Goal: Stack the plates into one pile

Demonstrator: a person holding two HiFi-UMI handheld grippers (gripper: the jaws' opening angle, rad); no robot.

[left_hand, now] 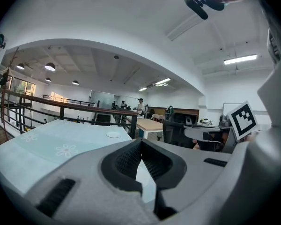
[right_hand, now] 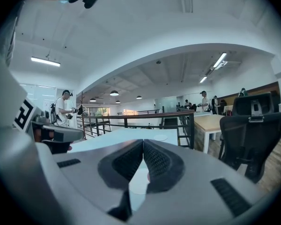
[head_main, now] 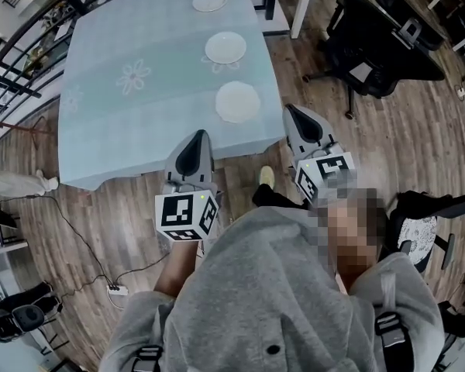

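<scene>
Three white plates lie apart in a row along the right side of the pale blue table: a far plate, a middle plate and a near plate. My left gripper is shut and empty, its tip over the table's front edge, left of the near plate. My right gripper is also shut and empty, just off the table's right edge beside the near plate. In the left gripper view the closed jaws point across the table at a distant plate. The right gripper view shows a plate beyond its closed jaws.
A black office chair stands right of the table, with a white table leg behind it. A metal railing runs along the left. Cables and a power strip lie on the wooden floor. A wooden desk is farther back.
</scene>
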